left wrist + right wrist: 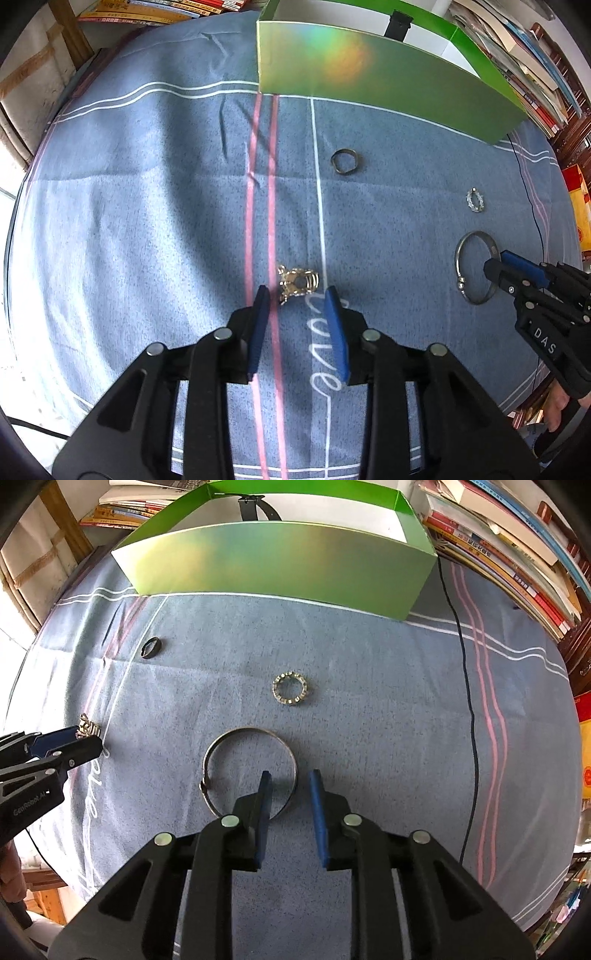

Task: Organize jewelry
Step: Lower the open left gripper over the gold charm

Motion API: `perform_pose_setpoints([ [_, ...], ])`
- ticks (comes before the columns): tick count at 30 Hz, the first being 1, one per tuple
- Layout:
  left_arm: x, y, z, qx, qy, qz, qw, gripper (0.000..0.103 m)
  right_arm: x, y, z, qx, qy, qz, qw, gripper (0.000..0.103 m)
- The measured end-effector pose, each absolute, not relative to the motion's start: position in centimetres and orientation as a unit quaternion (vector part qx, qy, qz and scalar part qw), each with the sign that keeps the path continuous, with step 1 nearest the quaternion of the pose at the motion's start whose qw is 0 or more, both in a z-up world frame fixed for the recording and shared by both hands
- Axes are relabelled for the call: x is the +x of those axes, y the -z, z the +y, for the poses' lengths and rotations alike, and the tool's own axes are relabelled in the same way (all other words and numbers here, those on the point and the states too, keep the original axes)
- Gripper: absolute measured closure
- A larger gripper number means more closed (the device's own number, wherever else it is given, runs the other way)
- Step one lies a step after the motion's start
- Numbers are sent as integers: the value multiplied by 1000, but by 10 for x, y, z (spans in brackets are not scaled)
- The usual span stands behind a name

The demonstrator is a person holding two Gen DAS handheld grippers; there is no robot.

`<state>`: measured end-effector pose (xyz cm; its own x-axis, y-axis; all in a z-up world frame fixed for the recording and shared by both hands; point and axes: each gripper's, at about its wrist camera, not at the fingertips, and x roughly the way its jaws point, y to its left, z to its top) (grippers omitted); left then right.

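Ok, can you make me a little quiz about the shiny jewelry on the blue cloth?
1. True or false: the big silver bangle is inside the green cardboard box.
2. Which piece lies nearest the box? A) dark wavy ring B) gold ornate ring C) sparkly crystal ring
3. Fill in: the left gripper is open around the ____ ring.

Key: 1 false; 2 A; 3 gold.

Gold ornate ring (pixel 297 283), dark wavy ring (pixel 345 161), beaded crystal ring (pixel 290 688) and silver bangle (pixel 249 771) lie flat, well apart, before the open green box (pixel 280 568).
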<state>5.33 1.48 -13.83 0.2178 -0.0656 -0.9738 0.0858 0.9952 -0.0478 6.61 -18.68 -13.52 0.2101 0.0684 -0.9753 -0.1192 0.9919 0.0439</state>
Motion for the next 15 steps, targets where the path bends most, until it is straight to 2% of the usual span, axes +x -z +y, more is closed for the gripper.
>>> perform_pose_setpoints([
  [15, 59, 143, 4, 15, 60, 625, 778, 60, 58, 135, -184, -18, -52, 621, 782, 82],
])
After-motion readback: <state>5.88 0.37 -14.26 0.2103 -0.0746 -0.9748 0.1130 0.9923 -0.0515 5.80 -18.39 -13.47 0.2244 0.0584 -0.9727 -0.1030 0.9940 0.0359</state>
